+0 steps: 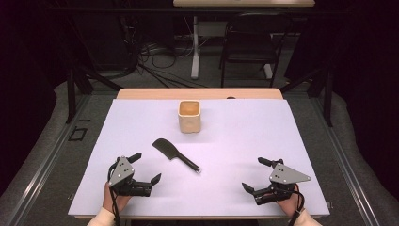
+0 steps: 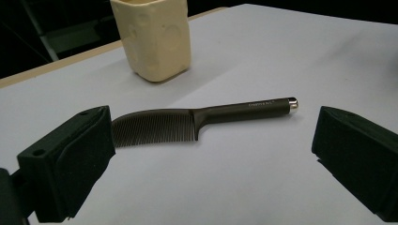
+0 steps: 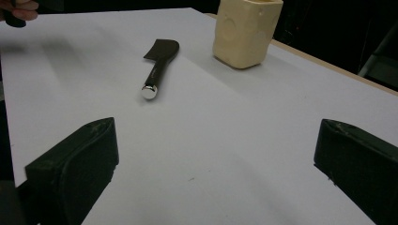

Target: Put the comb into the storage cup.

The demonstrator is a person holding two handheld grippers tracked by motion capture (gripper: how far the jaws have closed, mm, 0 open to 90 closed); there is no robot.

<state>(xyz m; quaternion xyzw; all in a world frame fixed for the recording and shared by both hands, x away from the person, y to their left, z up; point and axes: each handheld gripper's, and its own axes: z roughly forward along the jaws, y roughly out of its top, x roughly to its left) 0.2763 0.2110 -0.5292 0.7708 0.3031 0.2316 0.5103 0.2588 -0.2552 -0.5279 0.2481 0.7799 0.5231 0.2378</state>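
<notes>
Lying flat mid-table, a black plastic comb with a chrome-tipped handle (image 1: pixel 175 155) waits just before a cream square cup (image 1: pixel 189 116). Left gripper (image 1: pixel 142 173) and right gripper (image 1: pixel 253 175) both gape, empty. A clean pickup likely means pinching the handle squarely.

Lab/studio: black drapes (image 1: pixel 28 56), floor cables (image 1: pixel 160 59), covered table (image 1: pixel 263 136).

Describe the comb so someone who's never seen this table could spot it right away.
Start at the white table and find the cream cup standing near its far edge. Just in front of the cup, toward the person, the comb lies flat, with the open left gripper nearest it. It is the only dark, slim thing lying there: fine teeth at one end, a round handle with a shiny silver cap at the other.
</notes>
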